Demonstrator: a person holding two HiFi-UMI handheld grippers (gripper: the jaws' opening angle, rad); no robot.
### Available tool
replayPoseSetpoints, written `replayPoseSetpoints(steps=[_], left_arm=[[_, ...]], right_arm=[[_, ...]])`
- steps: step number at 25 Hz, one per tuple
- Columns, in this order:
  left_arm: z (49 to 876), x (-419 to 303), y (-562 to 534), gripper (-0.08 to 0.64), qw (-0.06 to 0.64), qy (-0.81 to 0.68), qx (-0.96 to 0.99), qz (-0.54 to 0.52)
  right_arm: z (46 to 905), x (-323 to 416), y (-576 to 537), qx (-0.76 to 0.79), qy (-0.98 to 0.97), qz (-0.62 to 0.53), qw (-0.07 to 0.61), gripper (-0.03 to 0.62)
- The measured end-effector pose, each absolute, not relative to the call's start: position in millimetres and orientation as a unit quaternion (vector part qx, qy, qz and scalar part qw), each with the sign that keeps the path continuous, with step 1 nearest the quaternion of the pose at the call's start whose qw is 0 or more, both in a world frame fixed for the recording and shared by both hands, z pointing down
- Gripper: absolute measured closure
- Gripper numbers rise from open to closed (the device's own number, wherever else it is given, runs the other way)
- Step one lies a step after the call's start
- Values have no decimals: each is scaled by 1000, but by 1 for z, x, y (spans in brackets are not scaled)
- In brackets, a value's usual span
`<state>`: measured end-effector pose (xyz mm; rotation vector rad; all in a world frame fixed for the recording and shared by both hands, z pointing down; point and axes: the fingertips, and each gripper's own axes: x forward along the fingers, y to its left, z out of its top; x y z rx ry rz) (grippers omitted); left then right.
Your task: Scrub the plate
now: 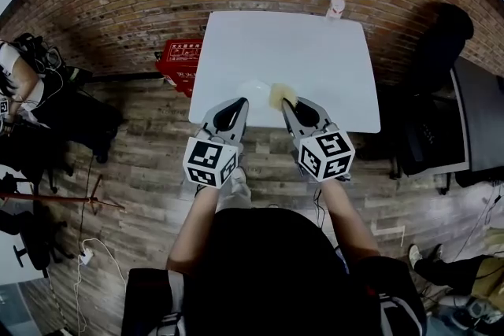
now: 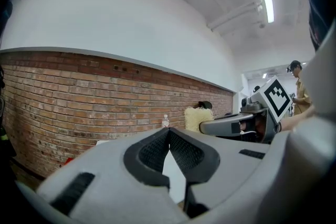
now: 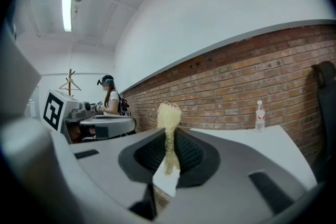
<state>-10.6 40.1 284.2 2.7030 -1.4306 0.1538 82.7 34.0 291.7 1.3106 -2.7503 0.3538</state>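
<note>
A white plate [image 1: 253, 90] lies on the white table [image 1: 315, 51] near its front edge, faint against the tabletop. My right gripper [image 1: 288, 103] is shut on a yellow scrub sponge [image 1: 281, 94], which sticks up from between the jaws [image 3: 169, 115] just right of the plate. My left gripper [image 1: 239, 104] hovers at the plate's near left edge with its jaws shut and nothing between them [image 2: 168, 131]. The plate does not show in either gripper view. In the left gripper view the sponge [image 2: 198, 118] shows beside the right gripper [image 2: 231, 124].
A clear water bottle [image 1: 337, 4] stands at the table's far right corner. A red crate [image 1: 179, 63] sits on the floor left of the table, a dark chair [image 1: 429, 114] to its right. A brick wall [image 2: 79, 92] runs behind. A person [image 3: 111, 94] stands further off.
</note>
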Motion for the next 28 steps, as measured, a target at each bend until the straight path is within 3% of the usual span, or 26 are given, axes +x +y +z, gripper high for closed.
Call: replayPoseSetpoints(steps=[28], left_arm=[[292, -85, -115, 541, 59, -394, 915, 60]], right_arm=[[295, 6, -104, 494, -857, 137, 53, 546]])
